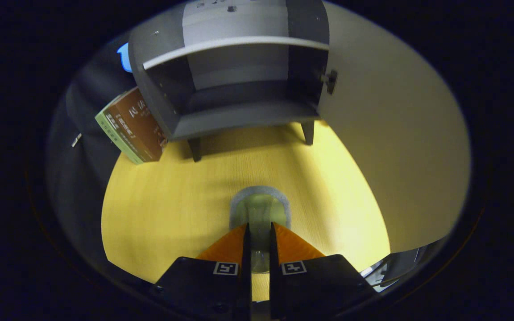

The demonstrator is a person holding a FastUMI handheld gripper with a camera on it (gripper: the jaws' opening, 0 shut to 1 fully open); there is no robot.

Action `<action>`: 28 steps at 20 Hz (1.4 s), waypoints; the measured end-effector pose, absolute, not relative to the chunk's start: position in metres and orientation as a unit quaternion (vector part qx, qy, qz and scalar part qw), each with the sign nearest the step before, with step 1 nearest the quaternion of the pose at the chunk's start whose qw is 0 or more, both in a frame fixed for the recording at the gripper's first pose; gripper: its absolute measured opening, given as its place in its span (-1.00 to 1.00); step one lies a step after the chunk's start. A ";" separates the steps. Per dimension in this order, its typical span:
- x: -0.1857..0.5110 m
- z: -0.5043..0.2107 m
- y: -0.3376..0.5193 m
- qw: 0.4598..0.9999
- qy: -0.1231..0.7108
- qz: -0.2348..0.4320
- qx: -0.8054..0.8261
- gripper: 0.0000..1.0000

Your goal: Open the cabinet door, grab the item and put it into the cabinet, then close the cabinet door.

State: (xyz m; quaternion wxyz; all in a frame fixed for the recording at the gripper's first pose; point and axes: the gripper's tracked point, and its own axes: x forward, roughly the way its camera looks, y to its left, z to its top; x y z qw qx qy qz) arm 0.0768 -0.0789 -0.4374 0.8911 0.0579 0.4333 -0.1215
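Glass, pale green and see-through, is what the item between the fingers seems made of: a small cup or jar point(260, 214) with a grey rim, its lower part hidden by the fingers so its full shape is hard to tell. The hand-held gripper point(260, 232) points down at the surface, its fingers narrowed and pressing the cup from both sides. Beyond them the yellow wood-grain surface point(172, 209) runs to a small grey cabinet point(239, 80) on short legs, its top cut off, one shelf inside, its door point(391, 133) swung wide open to the right. A brown and green book point(134, 125) leans against the cabinet's left side.
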 end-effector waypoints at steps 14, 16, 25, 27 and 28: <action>0.130 -0.252 -0.050 0.960 0.251 -0.125 0.020 -0.59; 0.140 -0.229 -0.050 0.966 0.227 -0.121 0.014 -0.59; 0.255 -0.142 -0.059 0.988 0.139 -0.071 -0.008 -0.60; 0.291 -0.134 -0.069 0.989 0.133 -0.068 -0.004 -0.60; 0.307 -0.135 -0.074 0.988 0.137 -0.066 -0.004 -0.60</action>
